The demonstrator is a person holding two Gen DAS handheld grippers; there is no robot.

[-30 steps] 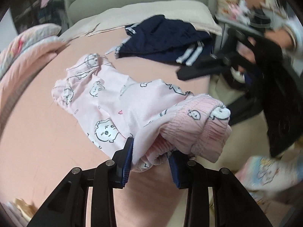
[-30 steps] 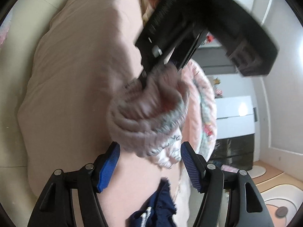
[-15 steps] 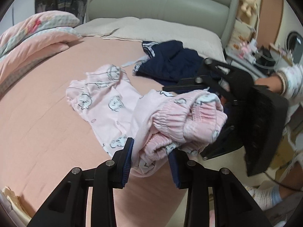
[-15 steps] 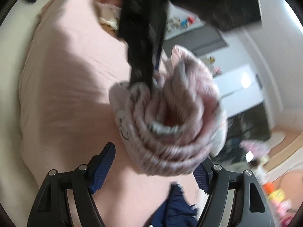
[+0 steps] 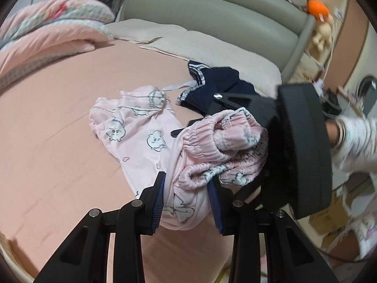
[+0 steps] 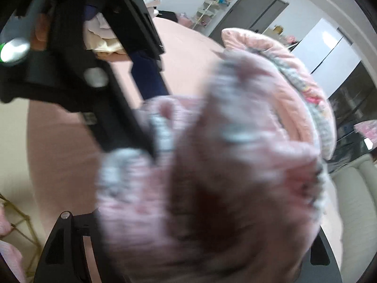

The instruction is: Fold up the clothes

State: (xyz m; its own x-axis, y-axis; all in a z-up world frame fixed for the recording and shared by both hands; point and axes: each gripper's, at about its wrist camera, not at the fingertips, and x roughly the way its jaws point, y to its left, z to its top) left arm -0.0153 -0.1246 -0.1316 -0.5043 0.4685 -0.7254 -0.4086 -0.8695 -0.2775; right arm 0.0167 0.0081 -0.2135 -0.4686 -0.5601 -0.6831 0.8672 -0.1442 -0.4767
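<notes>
Pink cartoon-print pyjama pants trail from the pink bed sheet up to my left gripper. That gripper is shut on a fold of the pants just below the gathered waistband. My right gripper comes in from the right, its black housing close behind the waistband. Its jaws stand wide with the bunched waistband between them. That blurred fabric fills the right wrist view and hides the fingertips. One finger of the left gripper reaches into the bunch from the upper left.
Navy shorts with white stripes lie behind the pants near a beige pillow. A rolled pink quilt lines the bed's left side, below a grey headboard. A person's sleeved hand holds the right gripper off the bed's right edge.
Both grippers rose and rolled. The right gripper's jaws widened and closed in around the waistband, which now fills its view. The left gripper kept its hold on the pants.
</notes>
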